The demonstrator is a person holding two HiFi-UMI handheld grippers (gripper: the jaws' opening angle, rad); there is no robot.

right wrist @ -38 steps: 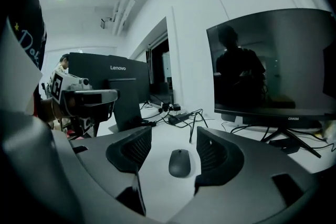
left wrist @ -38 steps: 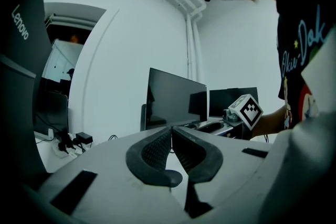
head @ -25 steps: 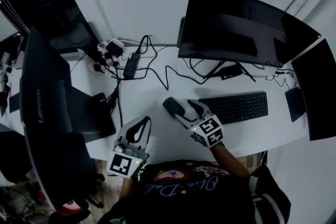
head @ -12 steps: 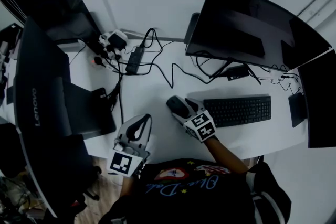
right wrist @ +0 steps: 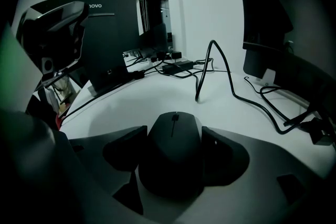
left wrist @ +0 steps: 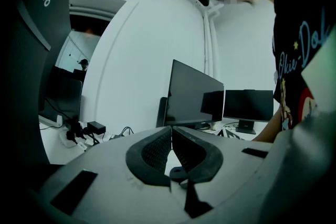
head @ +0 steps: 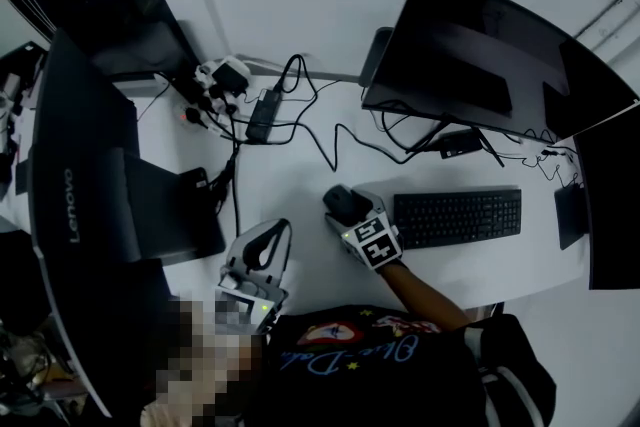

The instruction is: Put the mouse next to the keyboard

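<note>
The black mouse point(head: 343, 203) rests on the white desk point(head: 300, 185), a short way left of the black keyboard point(head: 457, 216). My right gripper point(head: 350, 208) straddles it. In the right gripper view the mouse point(right wrist: 173, 131) fills the space between the two dark pads point(right wrist: 125, 148), and the right gripper point(right wrist: 172, 150) stands open at its widest, the pads beside the mouse and not squeezing it. My left gripper point(head: 268, 237) hovers near the desk's front edge, away from the mouse. In its own view the left gripper point(left wrist: 171, 131) is shut with nothing in it.
A curved monitor point(head: 480, 60) stands behind the keyboard, and a second screen point(head: 610, 205) stands at the right. A Lenovo monitor point(head: 80, 195) and its base occupy the left. Cables point(head: 330, 140) and a power strip point(head: 215, 80) lie at the back of the desk.
The right gripper's marker cube has swung closer to the mouse, so the gripper stands steeper. The mouse stays the same distance left of the keyboard. The left gripper has barely moved.
</note>
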